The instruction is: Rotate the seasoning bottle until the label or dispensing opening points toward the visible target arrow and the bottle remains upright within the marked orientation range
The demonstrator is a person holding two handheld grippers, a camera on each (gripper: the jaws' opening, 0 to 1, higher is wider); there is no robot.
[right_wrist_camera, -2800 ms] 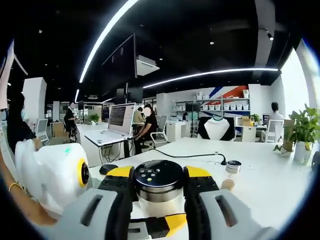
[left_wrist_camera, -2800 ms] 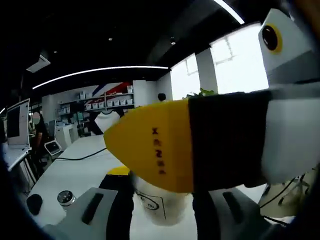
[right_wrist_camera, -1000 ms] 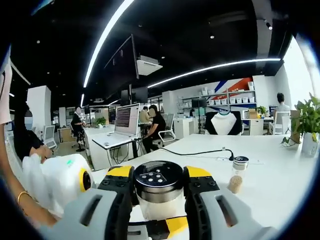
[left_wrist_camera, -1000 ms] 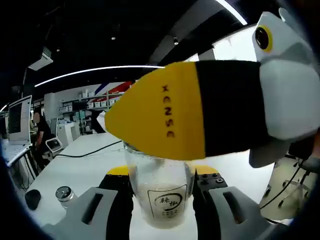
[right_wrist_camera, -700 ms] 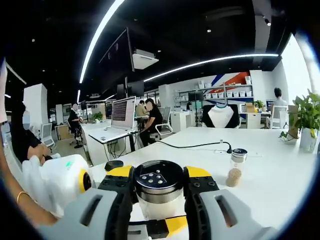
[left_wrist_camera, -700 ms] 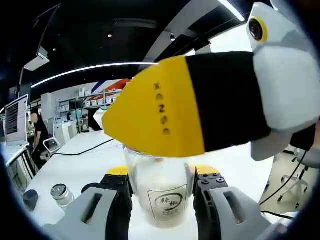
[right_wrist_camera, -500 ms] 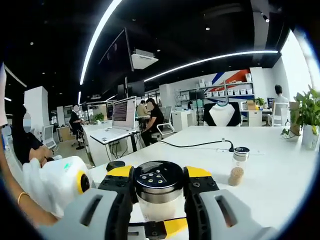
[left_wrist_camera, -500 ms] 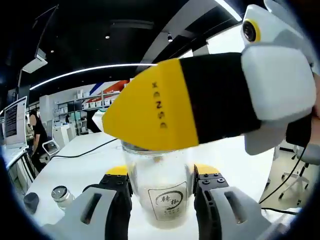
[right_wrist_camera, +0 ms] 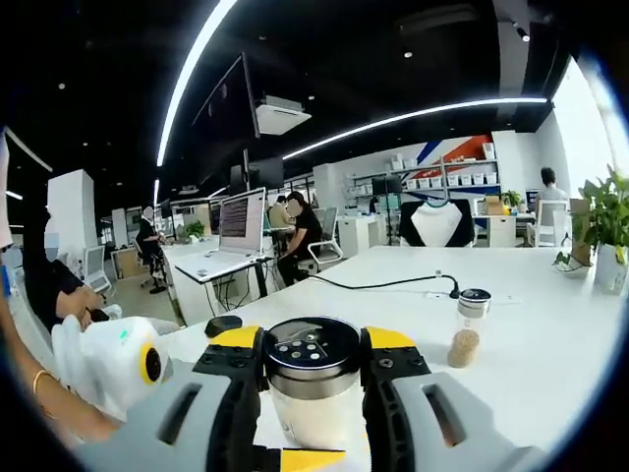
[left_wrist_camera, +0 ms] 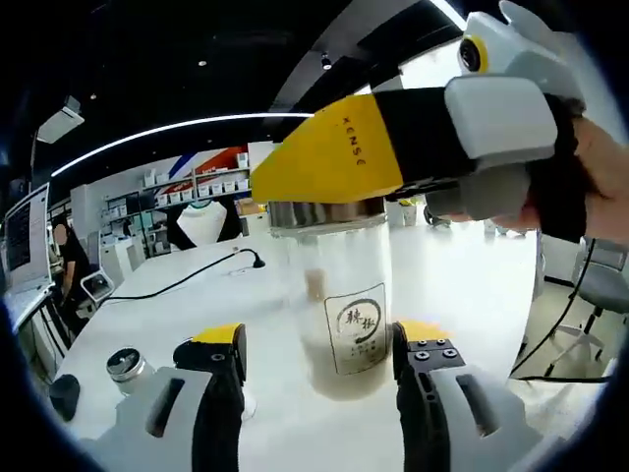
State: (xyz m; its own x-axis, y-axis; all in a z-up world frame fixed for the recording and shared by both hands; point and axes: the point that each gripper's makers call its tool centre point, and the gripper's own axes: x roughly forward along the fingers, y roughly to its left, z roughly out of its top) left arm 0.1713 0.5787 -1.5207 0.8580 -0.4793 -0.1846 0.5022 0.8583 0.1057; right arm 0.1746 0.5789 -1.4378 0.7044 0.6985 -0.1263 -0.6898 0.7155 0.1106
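The seasoning bottle (left_wrist_camera: 334, 295) stands upright on the white table (left_wrist_camera: 472, 285) — clear, rigid, likely slick and light. The right gripper (right_wrist_camera: 313, 372) clamps its metal cap (right_wrist_camera: 313, 349), the surest hold. At six o'clock, the left gripper (left_wrist_camera: 324, 364) is spread wide, empty.

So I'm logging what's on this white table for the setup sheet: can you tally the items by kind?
Seasoning bottles: 2, the big seasoning bottle clamped at the cap by the right gripper and a small shaker standing apart.
Black cables: 1, the cable.
Potted plants: 1, the plant at the table's far edge.
Total: 4.
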